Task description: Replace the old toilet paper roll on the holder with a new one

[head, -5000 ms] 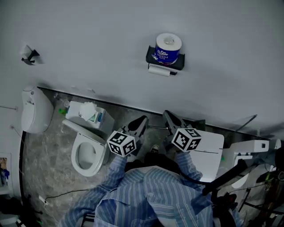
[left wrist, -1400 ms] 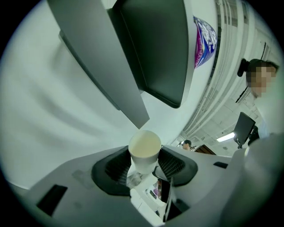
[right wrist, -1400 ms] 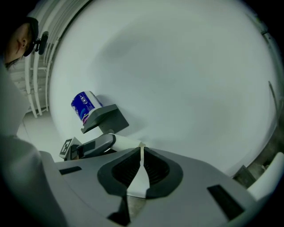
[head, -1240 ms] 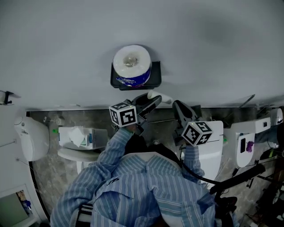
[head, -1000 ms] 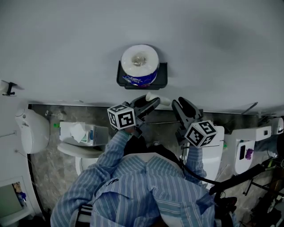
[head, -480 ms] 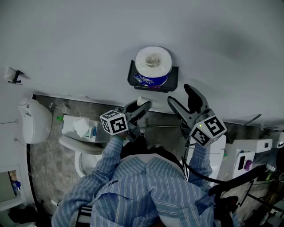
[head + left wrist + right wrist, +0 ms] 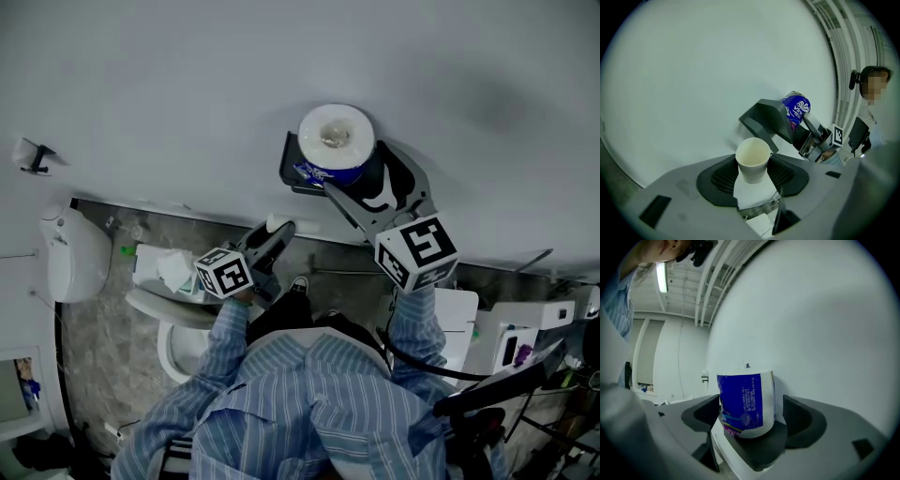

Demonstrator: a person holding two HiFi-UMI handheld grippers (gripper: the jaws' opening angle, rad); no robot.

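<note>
Setting: bathroom with a pale wall [image 7: 169, 84], a grey marbled floor and a toilet [image 7: 173, 328] by the wall at lower left of the head view.

Holder [image 7: 292, 174]: dark, fixed to the wall.

New roll [image 7: 745, 399]: blue-wrapped, upright on the holder's flat top, well in from its front edge.

Right gripper [image 7: 752, 420]: level with the holder's top. Its jaws have just been opening and stand wide, one on either side of the new roll, with neither pad pressing it.

Left gripper [image 7: 274, 232]: below the holder and left of it, away from the wall. Its pads are closed on the old cardboard core [image 7: 752, 159], a bare cream tube with its open end facing the camera.
</note>
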